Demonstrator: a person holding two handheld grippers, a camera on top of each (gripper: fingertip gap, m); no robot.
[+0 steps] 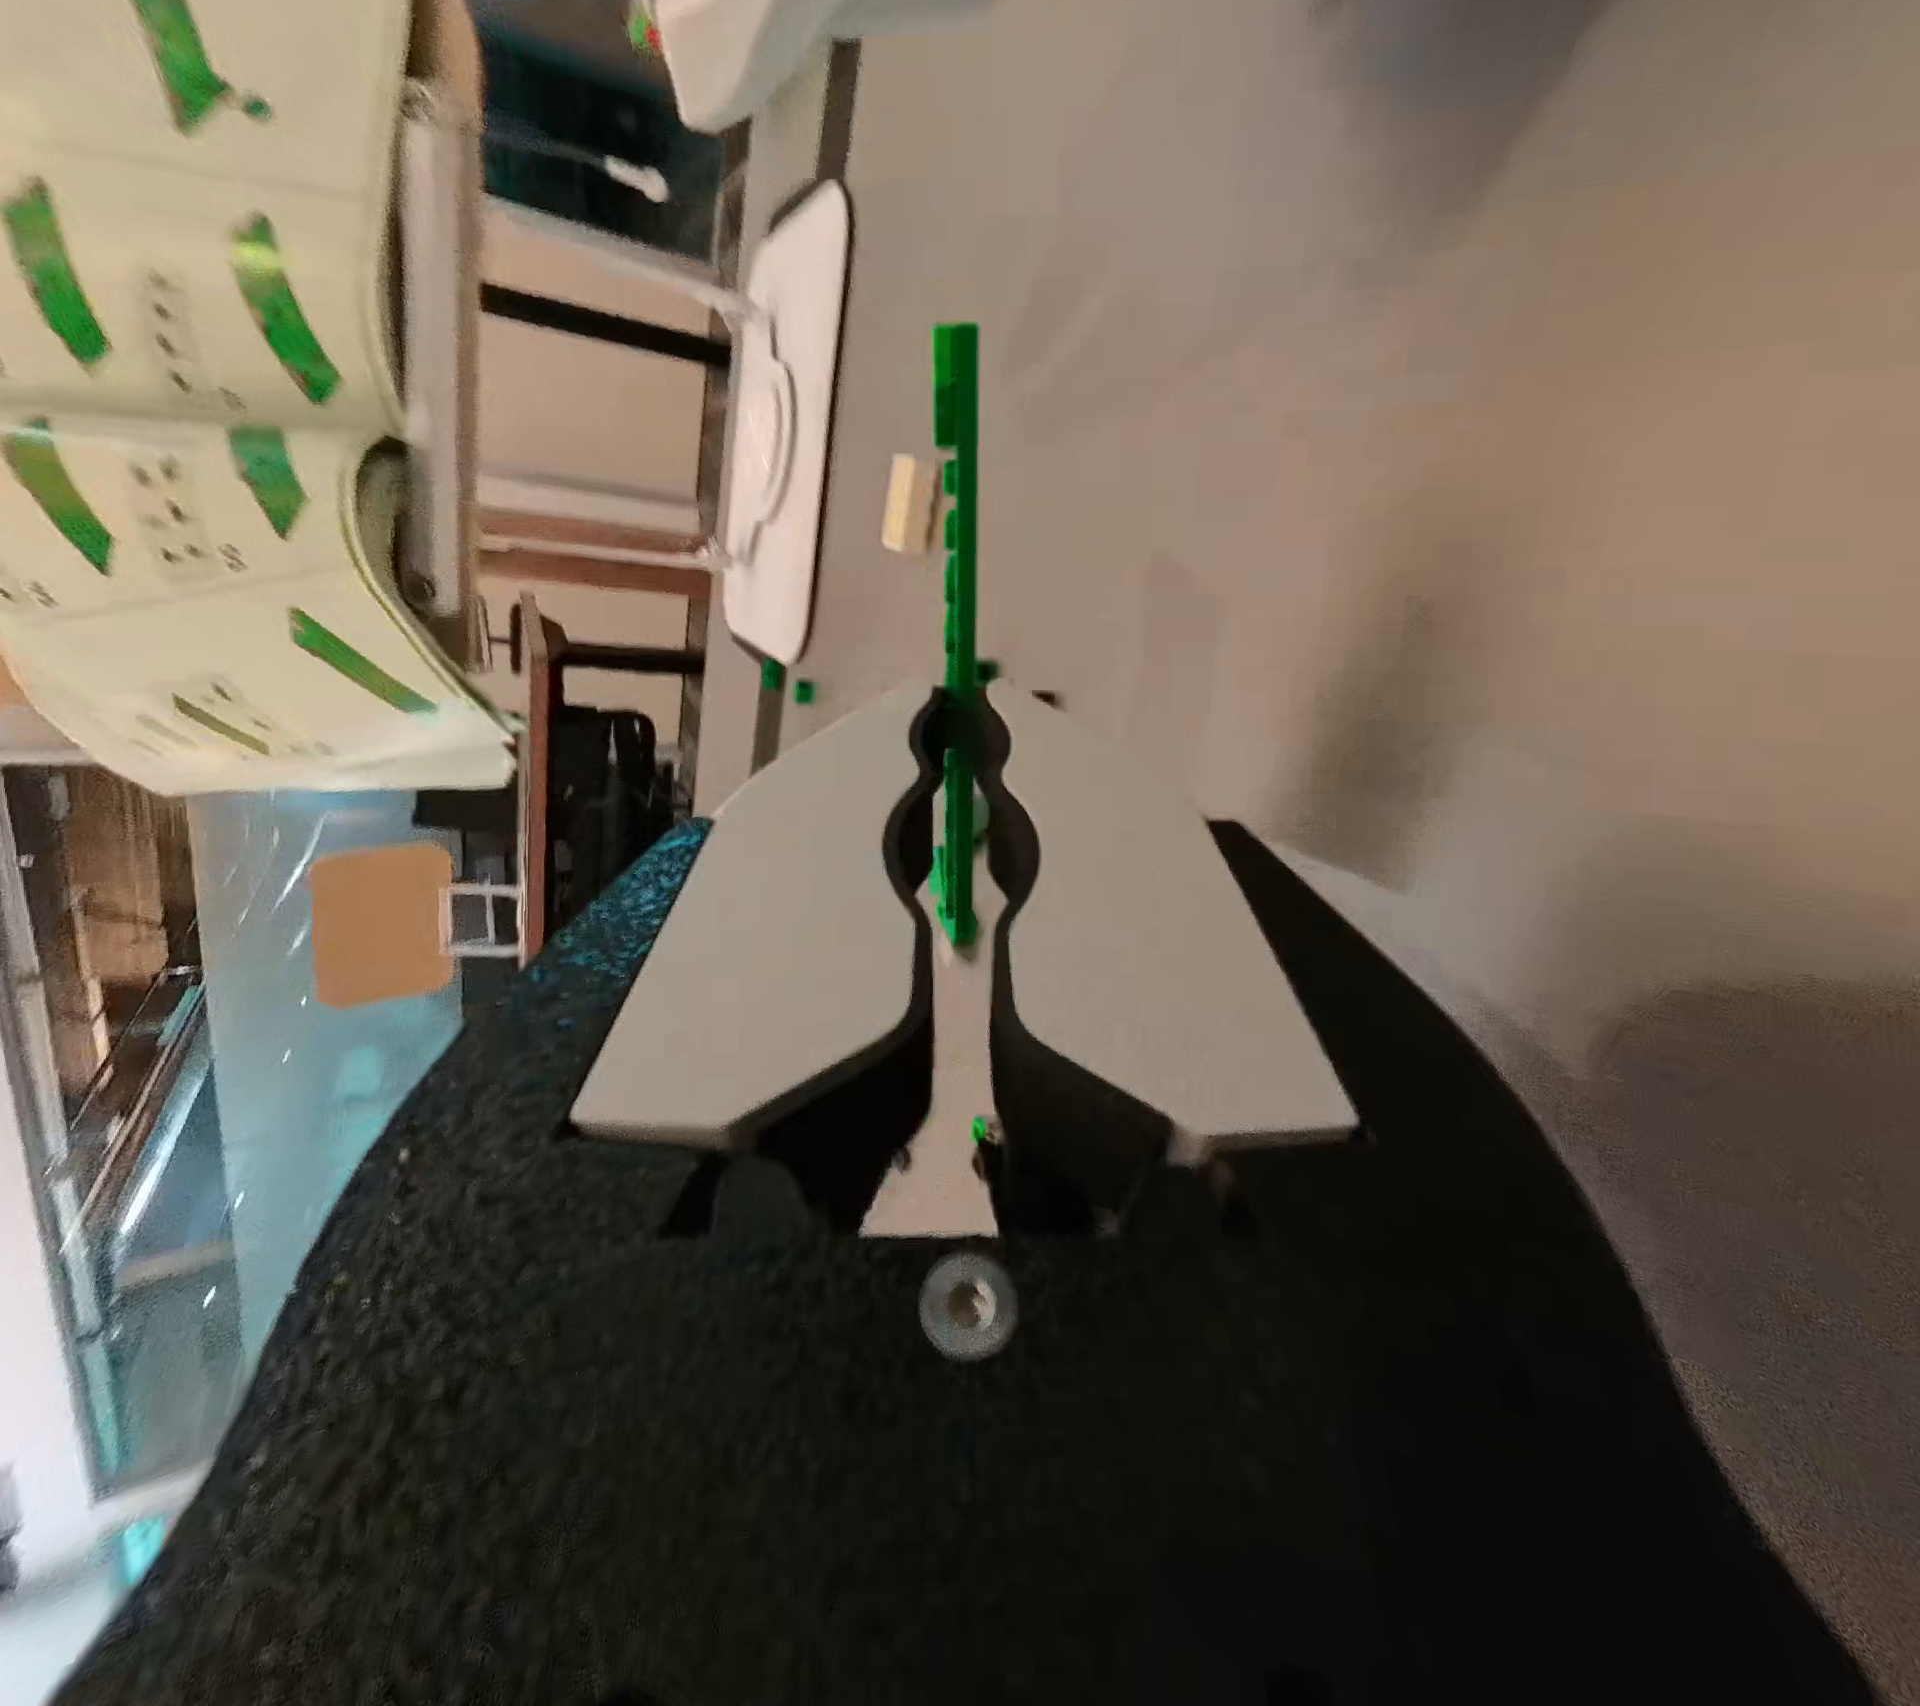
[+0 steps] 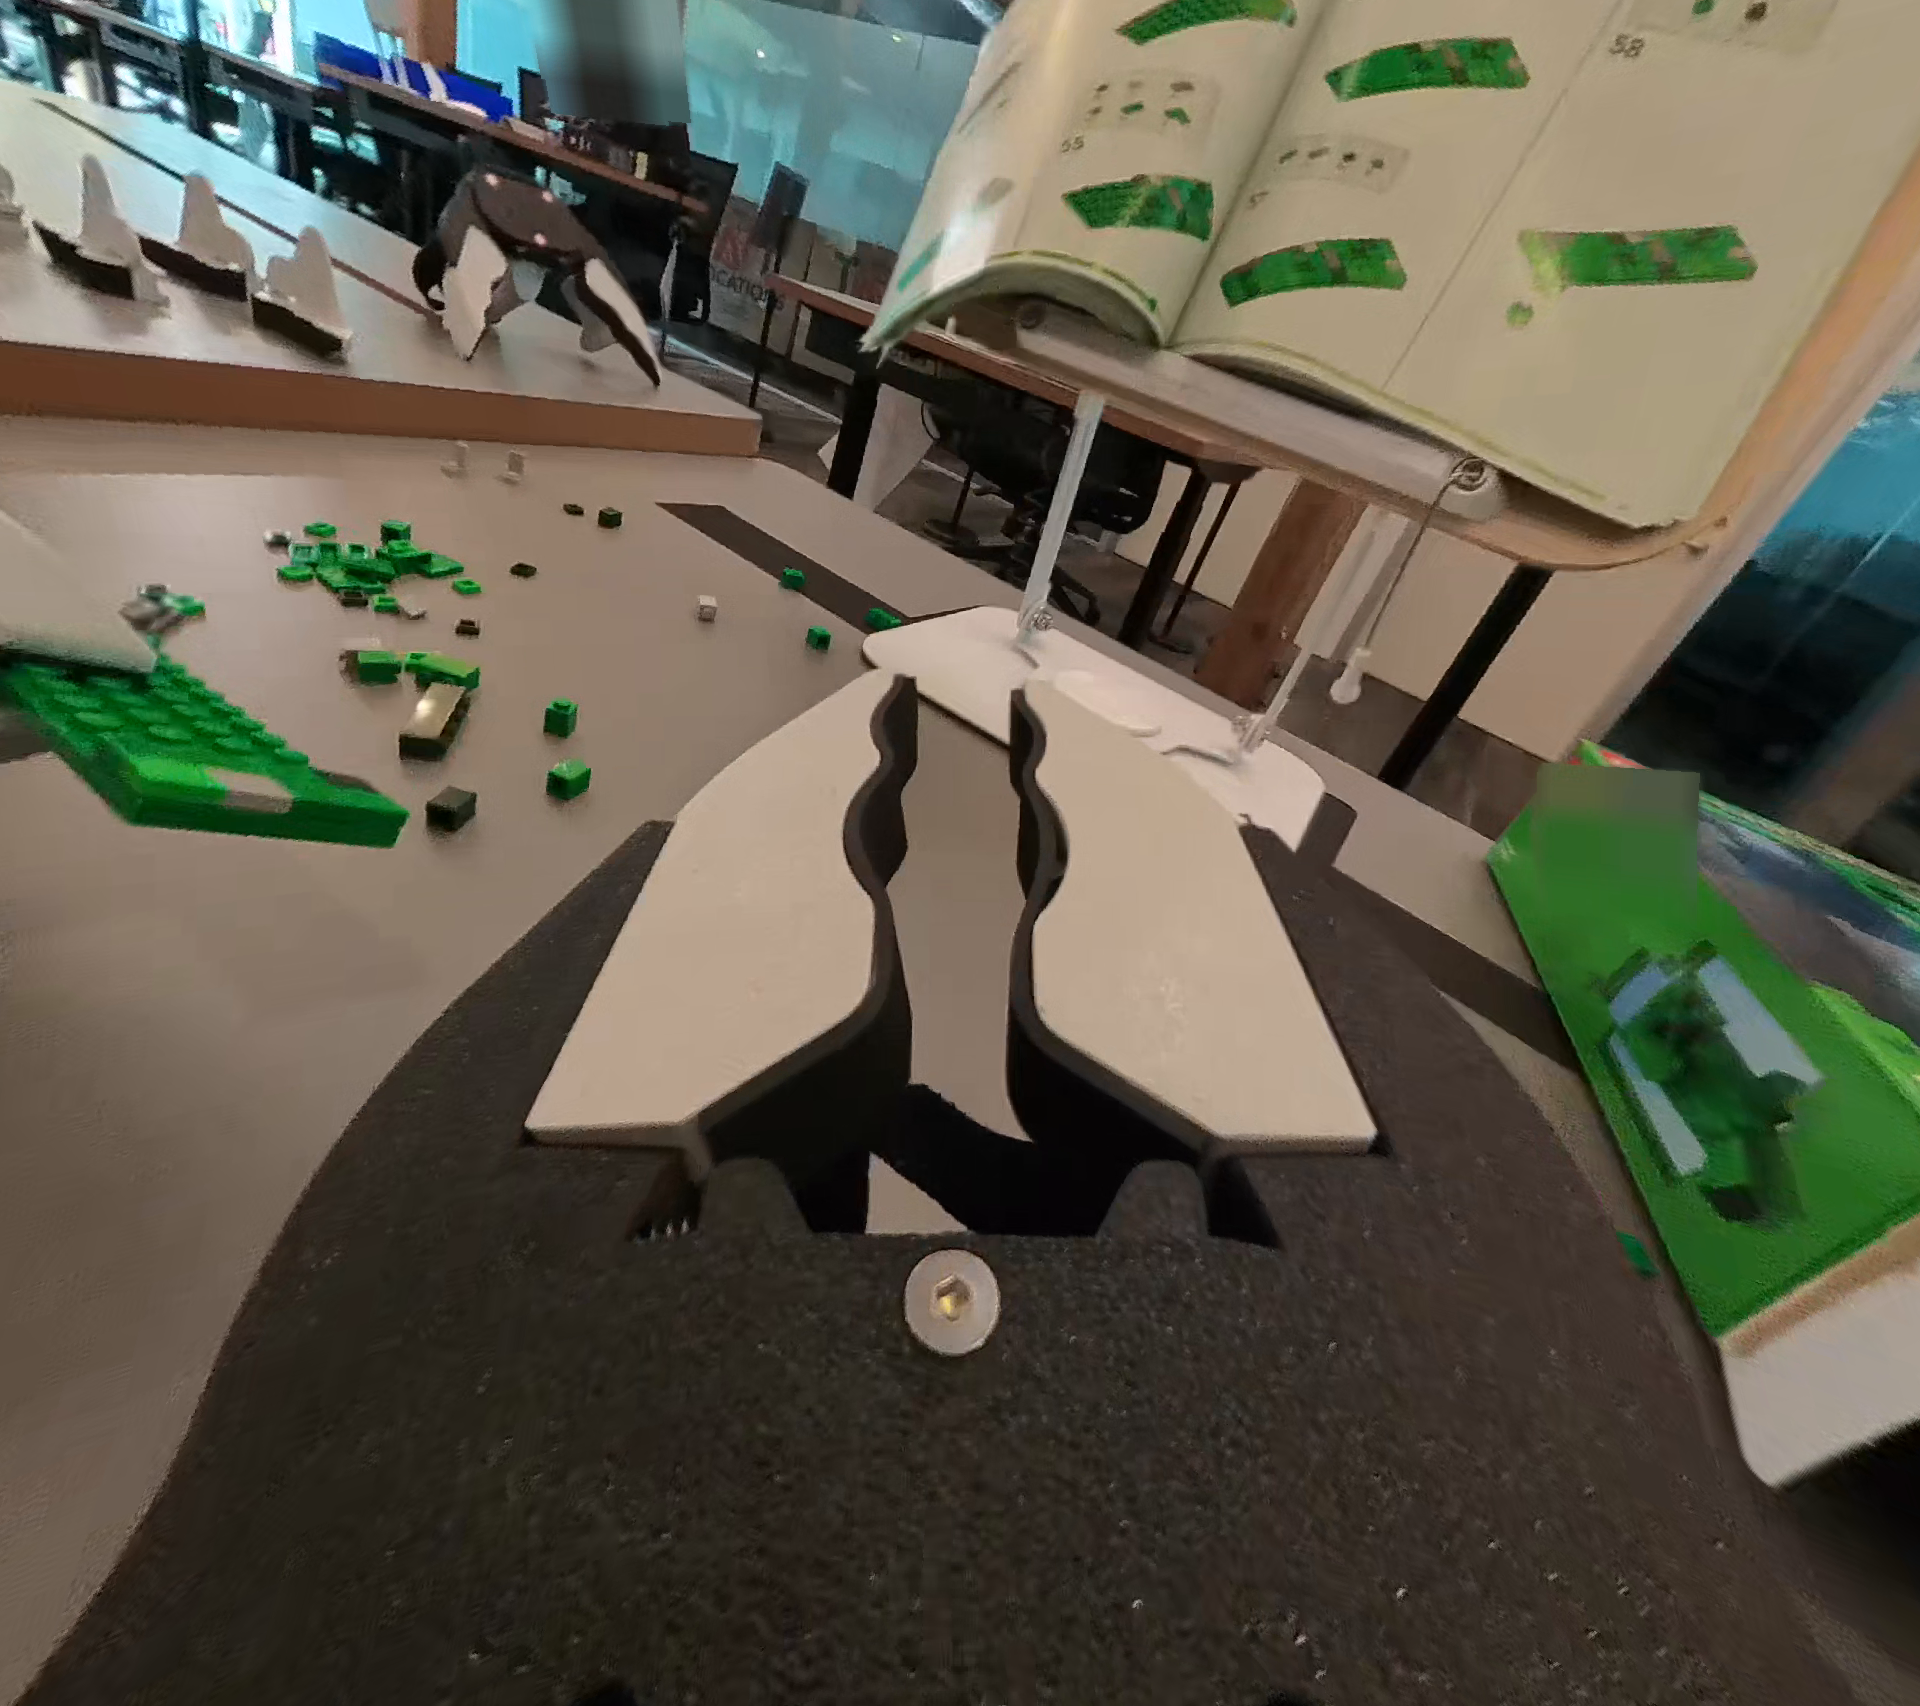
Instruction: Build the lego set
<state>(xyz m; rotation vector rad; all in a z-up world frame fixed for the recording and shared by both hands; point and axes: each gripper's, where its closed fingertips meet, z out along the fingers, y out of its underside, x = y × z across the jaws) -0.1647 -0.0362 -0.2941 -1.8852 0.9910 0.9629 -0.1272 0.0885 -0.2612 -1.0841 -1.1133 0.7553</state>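
An open instruction booklet with cream pages and green diagrams rests on a pale wooden book stand at two o'clock in the right wrist view, propped on thin clear rods above a flat white base plate on the grey tabletop. At four o'clock lies a green printed cardboard box. A dark strip crosses the tabletop toward twelve o'clock. At ten o'clock, a second tabletop carries a row of spare white gripper fingers. Behind, glass partitions and dark office desks fill the room.
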